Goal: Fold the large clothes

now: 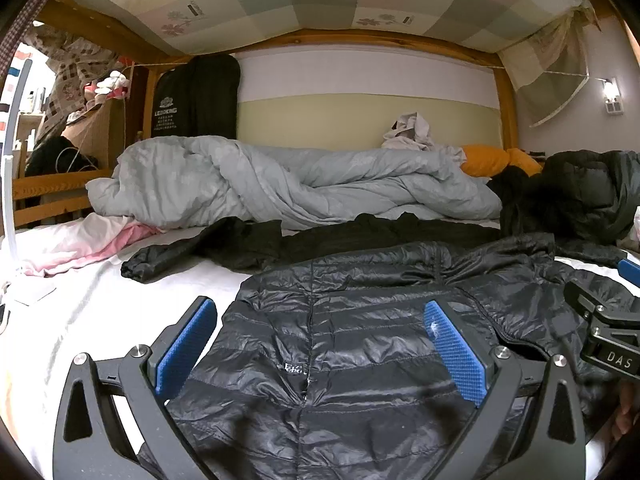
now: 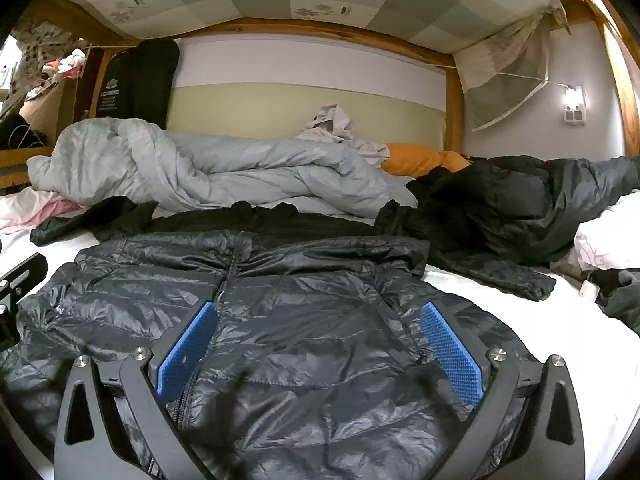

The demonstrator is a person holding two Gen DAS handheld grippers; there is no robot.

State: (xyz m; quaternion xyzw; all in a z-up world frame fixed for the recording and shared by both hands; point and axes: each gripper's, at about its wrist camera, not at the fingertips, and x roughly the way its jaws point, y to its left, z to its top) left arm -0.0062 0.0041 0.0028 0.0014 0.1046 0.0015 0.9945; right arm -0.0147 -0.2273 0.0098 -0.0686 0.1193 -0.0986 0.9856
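Left wrist view: a black quilted jacket [image 1: 344, 360] lies spread front-up on the white bed sheet [image 1: 80, 320], its left edge bordered by bare sheet. Both the left tool [image 1: 320, 344] and the right tool [image 2: 320, 340] hover low over the jacket, angled slightly downward, jaws spread wide and gripping nothing. Beyond the collar lie another dark garment [image 1: 248, 244], a rumpled grey duvet [image 1: 280, 184] and a dark coat heap [image 2: 520, 208] crowding the right side.
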